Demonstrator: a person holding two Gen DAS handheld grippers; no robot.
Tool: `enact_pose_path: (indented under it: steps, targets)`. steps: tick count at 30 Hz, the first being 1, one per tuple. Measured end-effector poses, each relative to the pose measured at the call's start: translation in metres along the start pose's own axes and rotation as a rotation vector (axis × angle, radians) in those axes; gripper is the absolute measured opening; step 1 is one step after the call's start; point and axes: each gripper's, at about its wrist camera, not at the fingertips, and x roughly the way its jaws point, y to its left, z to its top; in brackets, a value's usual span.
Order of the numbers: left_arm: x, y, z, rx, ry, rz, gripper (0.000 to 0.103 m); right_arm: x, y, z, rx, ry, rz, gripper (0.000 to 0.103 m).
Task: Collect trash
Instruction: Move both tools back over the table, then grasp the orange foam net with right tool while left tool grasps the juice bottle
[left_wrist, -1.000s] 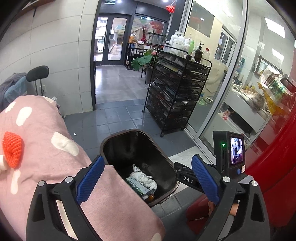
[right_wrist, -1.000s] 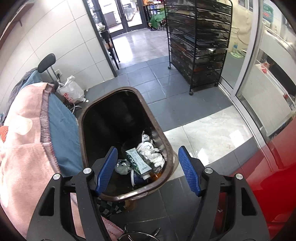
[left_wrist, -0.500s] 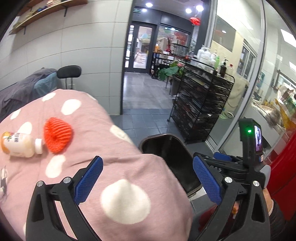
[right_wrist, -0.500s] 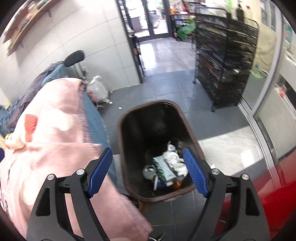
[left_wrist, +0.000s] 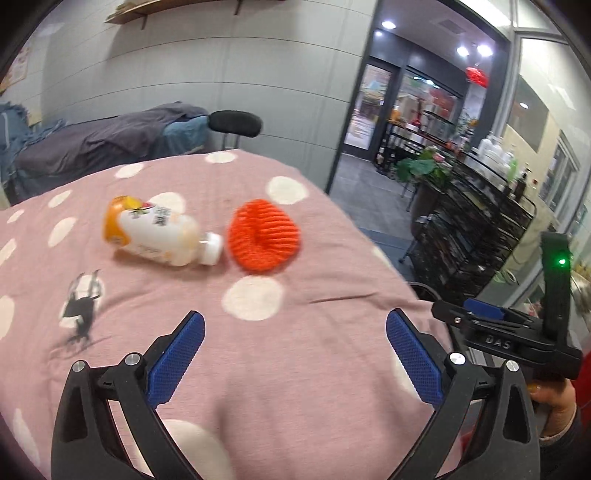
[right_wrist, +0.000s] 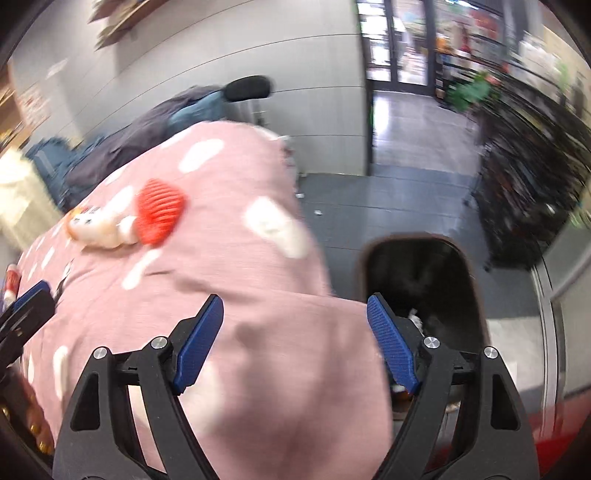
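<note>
Since the bottle lies on its side ahead-left of the left gripper, cap touching the red foam net, take whichever is nearer first and close across its width. Both rest on the pink spotted blanket. Left jaws apart, empty; right gripper also spread, holding nothing, bin just ahead-right. "DAS" reads on the right gripper's body; bottle label illegible.

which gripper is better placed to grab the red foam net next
Left. The left gripper is open and faces the red foam fruit net on the pink dotted blanket. The right gripper, also open, sits nearer the dark trash bin.
</note>
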Motion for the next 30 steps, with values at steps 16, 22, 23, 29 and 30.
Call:
enact_pose_path:
  steps: [16, 22, 23, 29, 30]
  targets:
    - [-0.001, 0.124, 0.018, -0.124, 0.023, 0.169, 0.097, 0.060, 0.131, 0.054, -0.303, 0.100, 0.110, 0.080]
    - [0.006, 0.129, 0.029, -0.098, 0.016, 0.178, 0.097, 0.100, 0.162, 0.077, -0.423, 0.139, 0.060, 0.072]
    - [0.006, 0.126, 0.033, -0.050, 0.014, 0.190, 0.097, 0.107, 0.167, 0.080, -0.445, 0.153, 0.056, 0.072]
    - [0.023, 0.118, 0.063, 0.213, 0.043, 0.207, 0.097, 0.149, 0.179, 0.095, -0.502, 0.231, 0.024, 0.056]
    - [0.028, 0.117, 0.067, 0.254, 0.056, 0.196, 0.097, 0.154, 0.179, 0.096, -0.497, 0.240, 0.024, 0.049]
